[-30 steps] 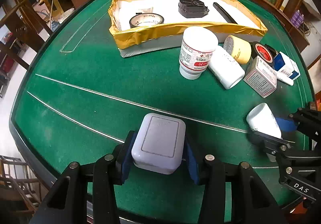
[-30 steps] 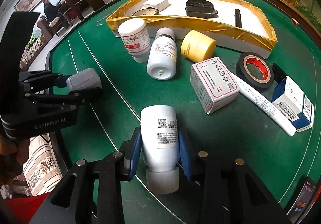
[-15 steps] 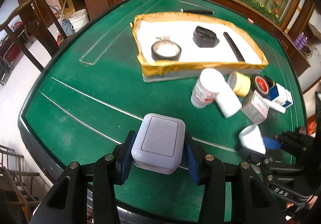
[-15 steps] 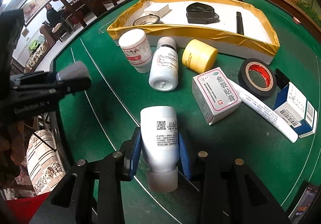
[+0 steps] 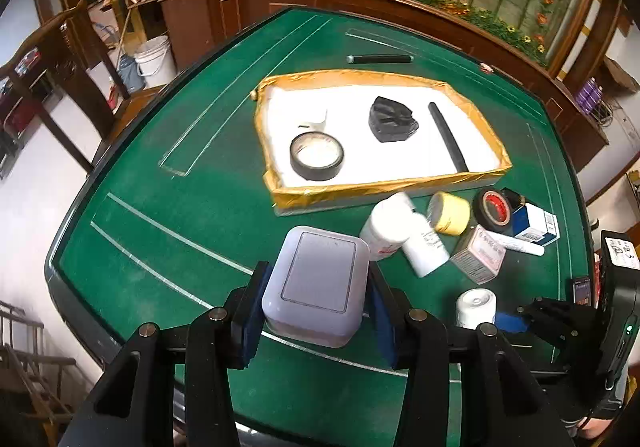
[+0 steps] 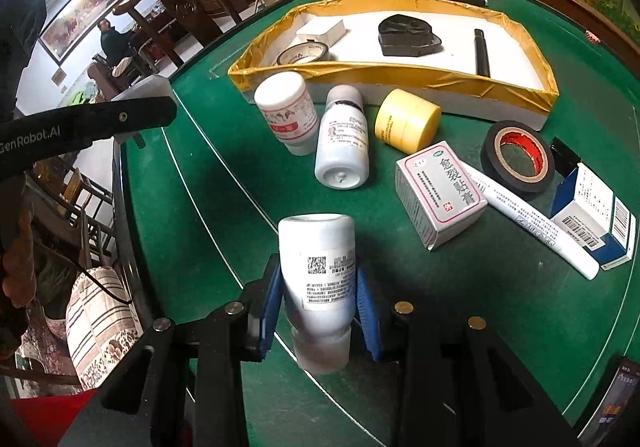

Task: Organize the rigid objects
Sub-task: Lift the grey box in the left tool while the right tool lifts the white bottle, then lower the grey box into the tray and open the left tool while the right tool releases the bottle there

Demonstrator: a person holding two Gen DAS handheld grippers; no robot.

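Observation:
My left gripper (image 5: 316, 301) is shut on a pale lilac square box (image 5: 316, 283) and holds it high above the green table (image 5: 180, 207). My right gripper (image 6: 318, 305) is shut on a white labelled bottle (image 6: 320, 271), cap toward the camera, just above the felt. The same bottle (image 5: 476, 307) shows at the lower right of the left wrist view. A gold-rimmed white tray (image 5: 288, 203) lies beyond, holding a black tape roll (image 5: 317, 157), a black case (image 5: 392, 119) and a black stick (image 5: 448, 139). In the right wrist view the tray (image 6: 384, 75) also holds a white box (image 6: 320, 31).
Loose in front of the tray: a white jar (image 6: 286, 111), a lying white bottle (image 6: 342, 145), a yellow tape roll (image 6: 406, 119), a white carton (image 6: 438, 193), a red-cored black tape roll (image 6: 518, 157), a white marker (image 6: 528, 221), a blue-white box (image 6: 596, 215). A black rod (image 5: 378, 59) lies behind the tray.
The left gripper has risen with the lilac box, so the table looks farther away and more of the room shows. The right gripper with its bottle has hardly moved.

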